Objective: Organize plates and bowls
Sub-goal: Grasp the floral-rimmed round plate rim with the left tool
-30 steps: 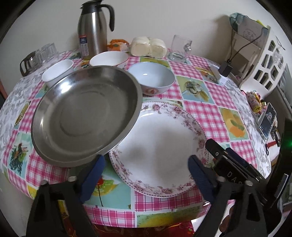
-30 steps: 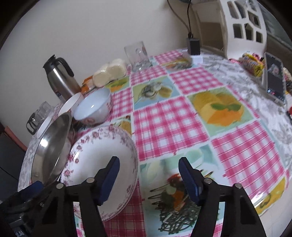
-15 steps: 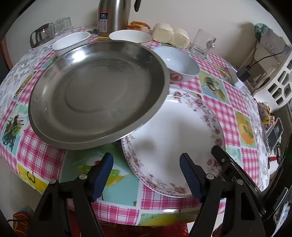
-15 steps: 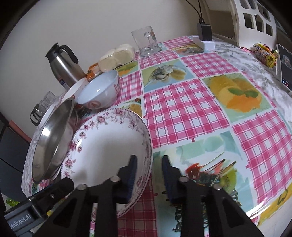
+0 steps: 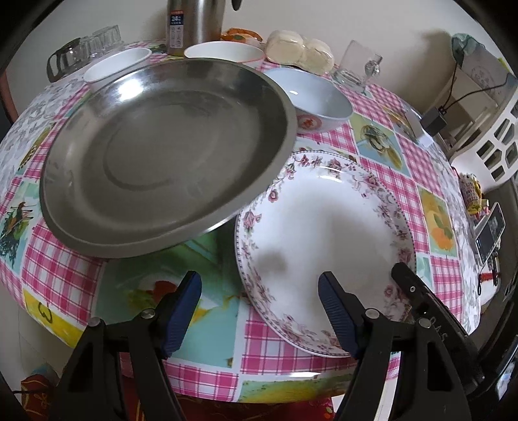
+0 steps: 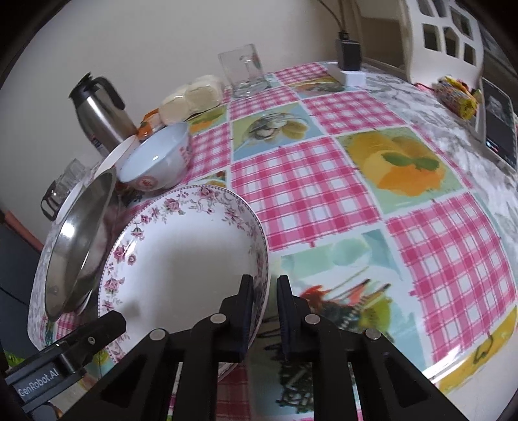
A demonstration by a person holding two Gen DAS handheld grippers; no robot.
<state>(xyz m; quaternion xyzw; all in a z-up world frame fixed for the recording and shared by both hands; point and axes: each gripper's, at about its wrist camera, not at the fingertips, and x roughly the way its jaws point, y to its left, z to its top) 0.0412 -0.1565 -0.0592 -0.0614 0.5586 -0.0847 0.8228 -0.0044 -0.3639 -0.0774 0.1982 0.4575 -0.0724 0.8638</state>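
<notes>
- Checked pink oilcloth covers our table [image 5: 382, 168], set against a plain cream wall.
- At far left, glasses [image 5: 81, 53] and a white bowl [image 5: 116, 64] stand by a steel flask [image 5: 194, 22]; a second white bowl [image 5: 223, 51] sits just behind the steel pan [image 5: 162, 155].
- Our left tongs [image 5: 259, 307] hover wide open and empty above the near table edge, between the pan and the floral plate [image 5: 323, 226].
- The pan lies tilted, its right rim overlapping the plate's left edge; whether they touch we cannot tell.
- A second ago our right tongs [image 6: 263, 311] stood wide beside the plate; now they have narrowed onto its near right rim, one finger inside and one outside.
- We judge the plate gripped and ready to be lifted or dragged clear, the first step in stacking; a thin rim hold on a broad plate could slip.
- Behind the plate sits a pale blue bowl [image 6: 155, 162], with wrapped buns [image 6: 191, 97] and a glass mug [image 6: 246, 71] further back.
- At far right lie a charger [image 6: 348, 61], a white rack [image 6: 446, 35], a snack packet [image 6: 456, 97] and a phone [image 6: 498, 126].
</notes>
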